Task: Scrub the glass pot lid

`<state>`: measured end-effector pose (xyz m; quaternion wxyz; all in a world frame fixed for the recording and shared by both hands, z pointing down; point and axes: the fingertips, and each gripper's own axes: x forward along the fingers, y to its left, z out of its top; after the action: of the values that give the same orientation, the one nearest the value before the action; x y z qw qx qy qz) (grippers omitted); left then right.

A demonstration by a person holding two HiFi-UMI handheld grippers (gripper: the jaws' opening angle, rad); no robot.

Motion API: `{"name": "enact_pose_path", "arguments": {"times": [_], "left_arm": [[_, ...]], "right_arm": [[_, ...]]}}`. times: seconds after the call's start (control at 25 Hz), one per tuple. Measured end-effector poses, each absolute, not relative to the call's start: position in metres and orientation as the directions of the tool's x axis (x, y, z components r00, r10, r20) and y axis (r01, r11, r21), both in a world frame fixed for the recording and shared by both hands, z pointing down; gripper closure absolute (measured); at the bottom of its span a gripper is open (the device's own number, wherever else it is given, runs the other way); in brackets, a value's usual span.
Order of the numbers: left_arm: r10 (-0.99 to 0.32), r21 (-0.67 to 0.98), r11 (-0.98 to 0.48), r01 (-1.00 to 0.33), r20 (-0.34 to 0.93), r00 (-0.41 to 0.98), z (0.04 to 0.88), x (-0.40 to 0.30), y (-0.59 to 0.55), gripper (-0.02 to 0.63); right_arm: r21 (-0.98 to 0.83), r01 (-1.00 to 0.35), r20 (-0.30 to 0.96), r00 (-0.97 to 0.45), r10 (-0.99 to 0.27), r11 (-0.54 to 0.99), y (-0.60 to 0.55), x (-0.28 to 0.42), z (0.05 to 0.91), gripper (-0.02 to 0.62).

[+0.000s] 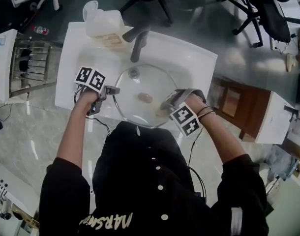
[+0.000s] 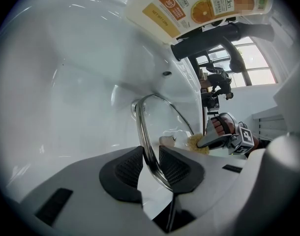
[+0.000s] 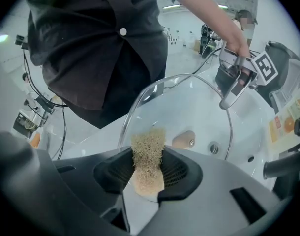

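A glass pot lid point(image 1: 142, 95) was held over the basin of a white sink point(image 1: 189, 58), toward the front edge nearest the person and below the dark faucet point(image 1: 139, 42). The left gripper point(image 2: 151, 168) was clamped on the lid's metal rim at its left side, pads either side of the band. The right gripper point(image 3: 147, 168) was closed on a tan fibrous scrub pad point(image 3: 147, 151), whose free end stuck out twd the lid's near right edge. Whether pad and glass touched couldn't be told. A detergent bottle point(image 1: 103, 21) w/ an orange label stood at the back of the sink.

Handling, as a judgement: the lid looked stiff, fairly heavy for its size and breakable, and probably slick. The rim band was the sound place to grip, since bare glass would likely slide btwn the pads. The tan knob point(image 1: 145, 98) at centre was the other option. Held at one edge only, the lid could lever down under pressure, so strokes would want to be light. The pad looked soft and springy, and should give before the glass did.
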<state>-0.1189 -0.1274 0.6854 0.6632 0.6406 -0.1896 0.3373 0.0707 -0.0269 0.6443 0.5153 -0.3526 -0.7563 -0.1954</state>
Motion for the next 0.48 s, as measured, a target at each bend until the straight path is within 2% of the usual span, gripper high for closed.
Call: {"name": "enact_pose_path", "arguments": {"times": [0.32,0.4,0.48], "left_arm": [[0.204,0.718,-0.040,-0.695,0.687,0.698,0.685,-0.120,-0.128,0.486],[0.205,0.716,-0.039,-0.697,0.688,0.696,0.685,-0.120,-0.127,0.486],[0.204,0.715,-0.034,-0.698,0.689,0.695,0.685,-0.120,-0.126,0.488]], "right_arm": [[-0.175,0.776,0.911,-0.107,0.399,0.606,-0.020,0.086,0.634,0.442],[-0.151,0.780,0.917,-0.120,0.381,0.608,-0.023,0.082,0.633,0.442],[-0.075,0.754,0.921,-0.199,0.335,0.653,-0.035,0.067,0.629,0.440]]}}
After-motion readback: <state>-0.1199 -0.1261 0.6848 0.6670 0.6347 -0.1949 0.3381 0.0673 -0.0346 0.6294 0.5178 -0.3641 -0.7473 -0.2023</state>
